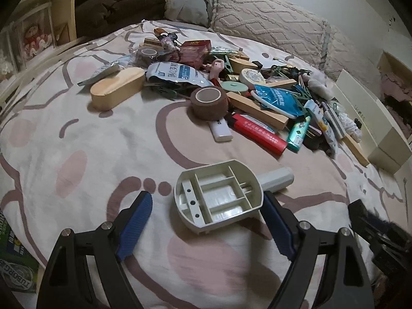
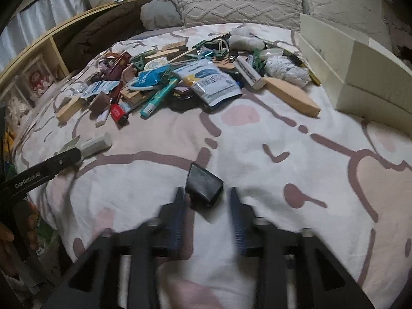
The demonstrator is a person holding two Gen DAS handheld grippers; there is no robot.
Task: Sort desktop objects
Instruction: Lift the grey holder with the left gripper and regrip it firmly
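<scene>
Right tool (image 2: 206, 200) is standing open around the black block (image 2: 204, 184), risking nudging it on the soft bedspread (image 2: 283, 154); left tool (image 1: 207, 212) is gaping beside the grey tray (image 1: 216, 195)

Soft matt cloth on the bedsheet (image 1: 108, 144), printed pink and mauve. Smooth, faintly glossy grey plastic for the brush head (image 1: 219, 195) lying ribbed side up. Pale bare wood, matt, in the oval block (image 1: 117, 91) and the long wooden stick (image 1: 257, 109). Fuzzy brown fabric around the tape roll (image 1: 209, 103). Shiny red plastic on the lighter (image 1: 260, 132). Dark, slightly glossy plastic on the small black block (image 2: 204, 184). Ridged blue rubbery pads (image 1: 135, 225) over matt black plastic. Knitted, bumpy textile on the pillow (image 2: 239, 2).
</scene>
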